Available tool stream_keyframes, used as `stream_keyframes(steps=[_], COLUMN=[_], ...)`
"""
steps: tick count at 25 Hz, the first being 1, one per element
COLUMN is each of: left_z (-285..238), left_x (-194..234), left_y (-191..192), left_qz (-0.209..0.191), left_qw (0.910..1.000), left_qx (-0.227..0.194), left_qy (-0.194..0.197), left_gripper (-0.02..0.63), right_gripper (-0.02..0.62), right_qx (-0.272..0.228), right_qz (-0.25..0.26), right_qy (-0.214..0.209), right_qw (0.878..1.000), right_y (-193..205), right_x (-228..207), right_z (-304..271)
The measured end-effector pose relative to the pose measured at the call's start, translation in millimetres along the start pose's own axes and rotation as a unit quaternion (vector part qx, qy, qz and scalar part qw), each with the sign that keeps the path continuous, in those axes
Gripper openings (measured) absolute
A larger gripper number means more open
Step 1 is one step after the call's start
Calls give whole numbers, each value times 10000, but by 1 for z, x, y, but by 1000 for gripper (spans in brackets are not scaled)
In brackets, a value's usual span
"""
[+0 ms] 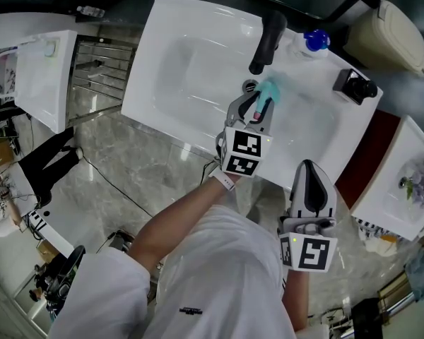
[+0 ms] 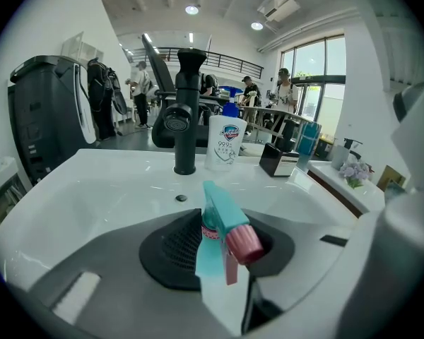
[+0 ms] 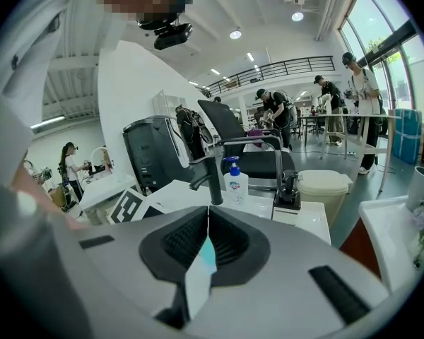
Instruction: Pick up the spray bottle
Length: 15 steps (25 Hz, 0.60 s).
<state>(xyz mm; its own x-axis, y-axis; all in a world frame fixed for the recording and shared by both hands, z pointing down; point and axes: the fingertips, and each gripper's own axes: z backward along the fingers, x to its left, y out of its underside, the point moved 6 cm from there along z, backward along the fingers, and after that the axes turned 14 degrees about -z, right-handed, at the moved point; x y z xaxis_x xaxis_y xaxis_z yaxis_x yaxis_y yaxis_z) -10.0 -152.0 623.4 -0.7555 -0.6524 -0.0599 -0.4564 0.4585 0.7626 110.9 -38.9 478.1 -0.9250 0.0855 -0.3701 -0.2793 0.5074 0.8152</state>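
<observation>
The spray bottle [image 1: 267, 94], with a teal head and a pink nozzle, stands upright in the white sink [image 1: 171, 62], near the black faucet [image 1: 268, 39]. The left gripper [image 1: 257, 111] reaches over the sink edge and its jaws are closed on the neck of the bottle, one dark pad on each side. The right gripper [image 1: 309, 169] is held back at the front edge of the counter [image 1: 353, 129], well apart from the bottle, with its jaws pressed together and empty. A soap bottle [image 1: 313, 42] with a blue pump stands behind the faucet.

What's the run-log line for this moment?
left gripper: shut on spray bottle | right gripper: shut, empty | place: over sink
</observation>
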Motion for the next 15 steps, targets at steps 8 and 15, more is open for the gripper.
stream_keyframes(steps=[8, 15], left_z=[15, 43], left_x=[-6, -9], left_y=[-3, -16], left_qz=[-54, -197], left_qw=[9999, 9993], left_qx=[-79, -269], left_qy=[62, 153], left_gripper=[112, 112], right_gripper=[6, 6], right_qx=[-80, -263], right_qz=[49, 115], right_qy=[9, -1], right_qw=[10000, 9996], right_y=[-2, -11], right_x=[1, 6], right_z=[11, 24])
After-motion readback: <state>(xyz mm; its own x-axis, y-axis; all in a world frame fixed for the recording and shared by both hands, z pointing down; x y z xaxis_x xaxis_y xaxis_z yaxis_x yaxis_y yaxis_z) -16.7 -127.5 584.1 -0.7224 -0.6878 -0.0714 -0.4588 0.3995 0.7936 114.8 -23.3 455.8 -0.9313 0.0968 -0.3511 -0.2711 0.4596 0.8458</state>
